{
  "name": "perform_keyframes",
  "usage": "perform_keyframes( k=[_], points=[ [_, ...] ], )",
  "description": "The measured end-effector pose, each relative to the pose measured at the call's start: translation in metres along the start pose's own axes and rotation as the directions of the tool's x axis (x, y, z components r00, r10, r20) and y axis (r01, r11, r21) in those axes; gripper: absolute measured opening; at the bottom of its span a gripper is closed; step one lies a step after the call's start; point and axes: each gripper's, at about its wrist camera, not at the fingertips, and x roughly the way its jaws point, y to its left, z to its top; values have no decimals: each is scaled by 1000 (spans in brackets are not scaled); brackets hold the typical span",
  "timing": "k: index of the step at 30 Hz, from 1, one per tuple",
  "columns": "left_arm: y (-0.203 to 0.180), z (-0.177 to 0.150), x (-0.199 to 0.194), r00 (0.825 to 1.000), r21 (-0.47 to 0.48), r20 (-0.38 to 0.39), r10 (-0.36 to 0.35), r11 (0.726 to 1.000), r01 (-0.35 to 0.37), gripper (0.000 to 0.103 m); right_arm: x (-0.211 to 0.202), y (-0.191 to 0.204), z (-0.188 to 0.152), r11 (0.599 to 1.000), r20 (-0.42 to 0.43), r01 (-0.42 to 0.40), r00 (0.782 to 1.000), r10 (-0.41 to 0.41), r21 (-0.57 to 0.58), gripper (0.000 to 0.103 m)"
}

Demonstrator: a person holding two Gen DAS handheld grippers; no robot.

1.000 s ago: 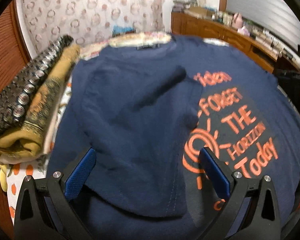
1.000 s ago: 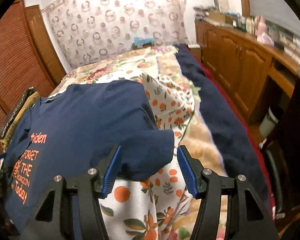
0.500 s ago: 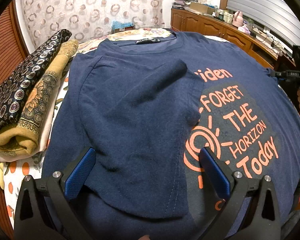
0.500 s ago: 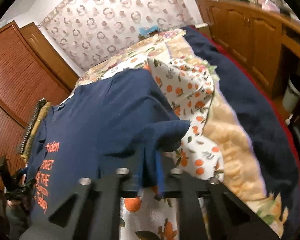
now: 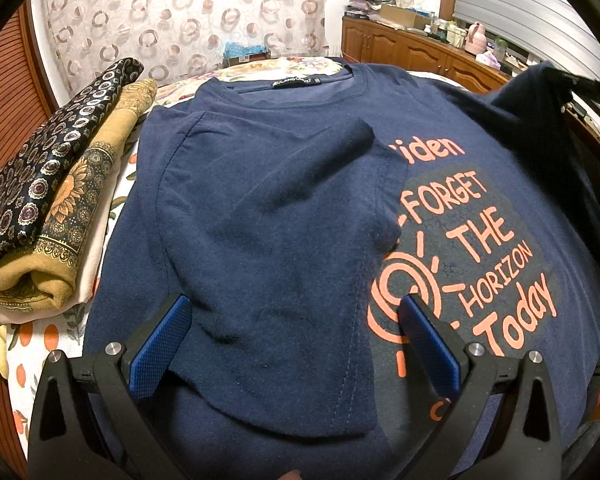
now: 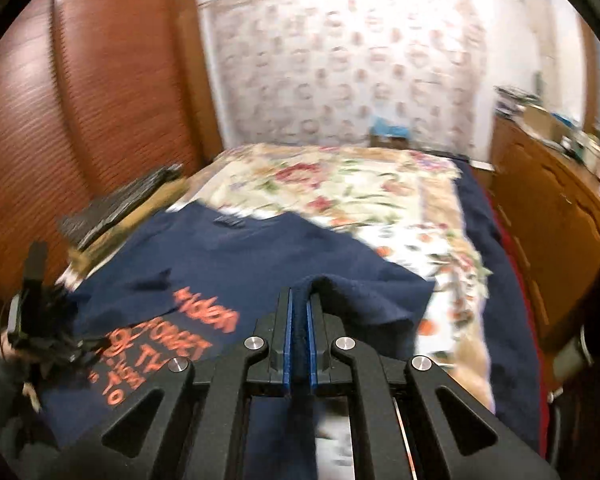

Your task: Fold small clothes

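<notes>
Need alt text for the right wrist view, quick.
The right claw is shut on a fold of the navy T-shirt, lifting that edge off the floral bedspread. Orange lettering shows at lower left; the picture is motion-blurred.

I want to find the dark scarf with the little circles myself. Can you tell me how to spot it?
Look at the flowery bed, then left of the navy T-shirt, where a small pile of folded cloths sits by the wooden wall. The scarf lies on top of that pile. It is dark with rows of small round medallions, while the cloth under it is mustard yellow.
</notes>
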Motion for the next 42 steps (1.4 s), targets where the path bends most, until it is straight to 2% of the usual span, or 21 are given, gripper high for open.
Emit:
perform_keyframes(
  k=[3,5,10,17,24,28,30,33,37,39,42],
  points=[
    [0,0,0,1000,0,0,0,1000,0,103,18,8,-17,1000,-60,-3,998,2,-11,12],
    [0,0,0,1000,0,0,0,1000,0,103,25,3,-30,1000,-89,16,996,-17,-13,30],
    [0,0,0,1000,0,0,0,1000,0,103,21,-26,-49,999,-101,43,994,-39,31,39],
    [0,0,0,1000,0,0,-1,1000,1,103,-4,-73,-67,992,-35,56,998,-52,115,39],
    [0,0,0,1000,-1,0,-1,1000,1,103,-7,-71,-68,977,40,32,998,-41,212,39],
    [0,0,0,1000,-1,0,-1,1000,1,103,4,-78,-73,963,0,114,993,-118,242,39],
    [0,0,0,1000,-1,0,-1,1000,1,103,19,-80,-76,960,-74,155,987,-141,234,39],
    [0,0,0,1000,-1,0,-1,1000,1,103,38,-73,-84,968,-135,144,984,-117,207,39],
    [0,0,0,1000,-1,-1,-1,1000,1,103,59,-61,-86,978,-171,96,983,-64,184,39],
    [0,0,0,1000,-1,-1,-1,1000,1,103,69,-56,-84,983,-211,116,974,-84,142,39],
    [1,1,1,1000,-1,-1,-1,1000,1,103,80,-48,-81,987,-216,148,968,-130,69,36]
  ],
)
